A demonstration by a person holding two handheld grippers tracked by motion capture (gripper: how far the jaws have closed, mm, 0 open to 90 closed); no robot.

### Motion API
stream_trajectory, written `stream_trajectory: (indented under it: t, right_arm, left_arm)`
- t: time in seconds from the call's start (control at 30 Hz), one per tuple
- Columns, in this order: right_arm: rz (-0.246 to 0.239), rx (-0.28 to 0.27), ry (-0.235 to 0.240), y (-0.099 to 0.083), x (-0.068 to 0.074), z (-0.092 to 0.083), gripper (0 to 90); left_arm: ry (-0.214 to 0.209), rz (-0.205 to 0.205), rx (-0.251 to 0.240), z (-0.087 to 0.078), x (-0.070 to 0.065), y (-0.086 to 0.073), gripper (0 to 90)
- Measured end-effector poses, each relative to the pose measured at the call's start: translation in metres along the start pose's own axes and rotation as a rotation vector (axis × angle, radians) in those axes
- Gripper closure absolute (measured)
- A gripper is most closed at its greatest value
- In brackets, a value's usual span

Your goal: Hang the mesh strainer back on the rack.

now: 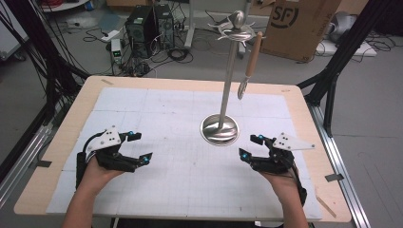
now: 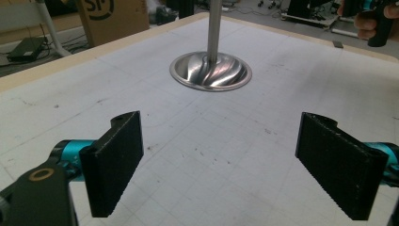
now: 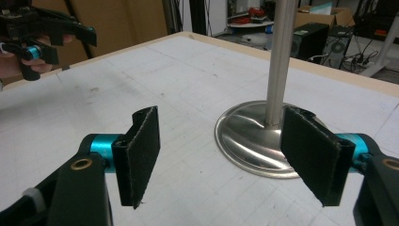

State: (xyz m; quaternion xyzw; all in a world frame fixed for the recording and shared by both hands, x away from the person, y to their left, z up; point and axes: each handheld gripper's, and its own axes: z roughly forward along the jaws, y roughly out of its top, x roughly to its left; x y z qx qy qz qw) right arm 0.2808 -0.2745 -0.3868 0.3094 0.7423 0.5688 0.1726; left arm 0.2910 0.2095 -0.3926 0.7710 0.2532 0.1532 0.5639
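Left tool [image 1: 141,147] and right tool [image 1: 252,147] both spread, nothing between, resting on counter [image 1: 157,85] either side of metal stand [image 1: 220,128]; knife [image 1: 249,66] hangs from it.

"SF" logo on cardboard box [image 1: 298,23] behind table; no other legible txt.

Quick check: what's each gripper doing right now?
Left gripper: open, holding nothing.
Right gripper: open, holding nothing.
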Motion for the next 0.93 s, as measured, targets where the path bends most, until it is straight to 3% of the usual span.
stream_trajectory:
  t: [0.33,0.93]
  right_arm:
    - [-0.002,0.041,0.006,-0.0045,0.0017,0.0082,28.3]
    - [0.007,0.048,0.009,-0.0063,0.0003,0.0102,28.3]
  left_arm:
    - [-0.001,0.002,-0.014,-0.0023,-0.0005,0.0023,16.2]
    - [0.004,0.000,0.002,0.0008,-0.0010,0.0008,16.2]
